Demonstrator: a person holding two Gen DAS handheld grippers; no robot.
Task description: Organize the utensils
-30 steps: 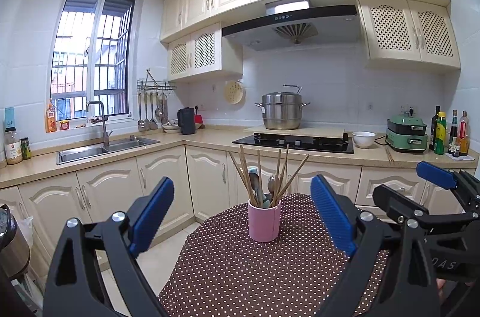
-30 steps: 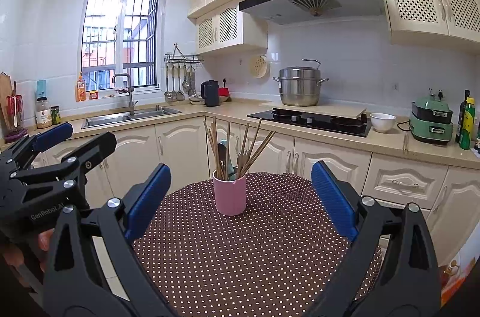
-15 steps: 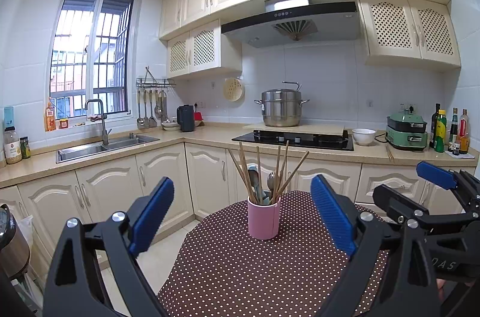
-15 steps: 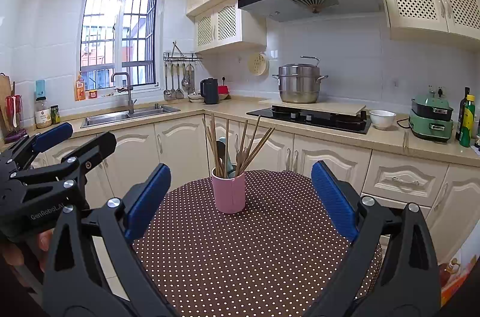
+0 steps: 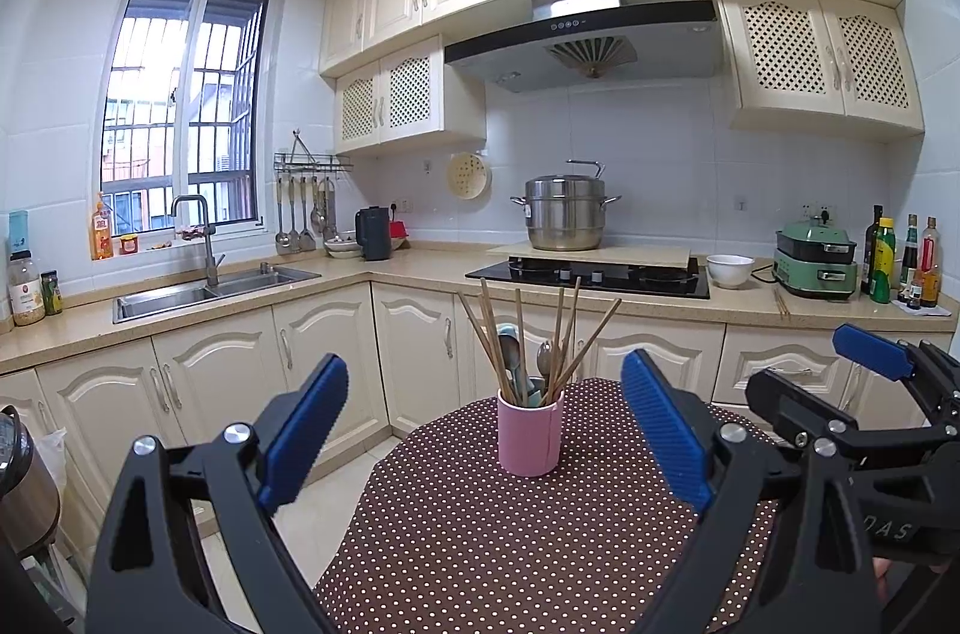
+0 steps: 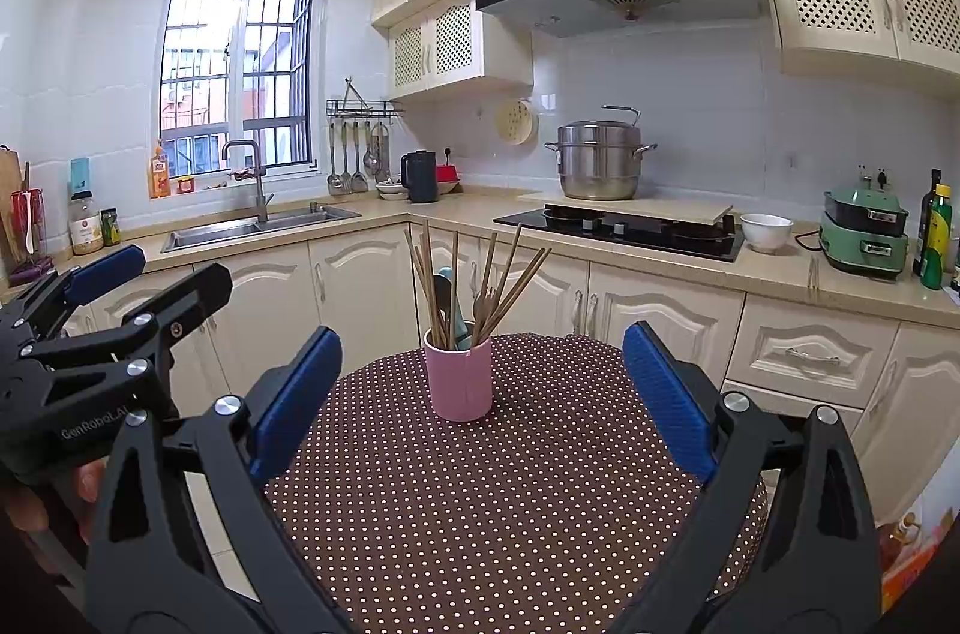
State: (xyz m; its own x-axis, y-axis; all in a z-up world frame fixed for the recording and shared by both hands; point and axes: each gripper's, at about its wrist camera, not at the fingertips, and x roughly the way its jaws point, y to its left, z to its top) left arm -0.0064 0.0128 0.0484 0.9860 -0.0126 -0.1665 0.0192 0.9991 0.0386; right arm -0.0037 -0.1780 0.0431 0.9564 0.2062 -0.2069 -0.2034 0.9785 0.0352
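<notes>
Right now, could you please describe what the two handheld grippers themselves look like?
The left gripper and the right gripper look the same: black angular frames pinned with silver bolts, ending in jaws faced with ribbed blue pads. The left gripper's body carries white lettering that reads roughly "GenRoboLA"; the right one shows "DAS". No cables or sleeves are visible, only a bare fingertip at the edge of the view.

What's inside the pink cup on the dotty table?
The pink cylindrical cup holds long brown wooden chopsticks fanning outward, a metal spoon and a pale blue utensil. The cup's wall hides their lower ends and anything else at the bottom.
</notes>
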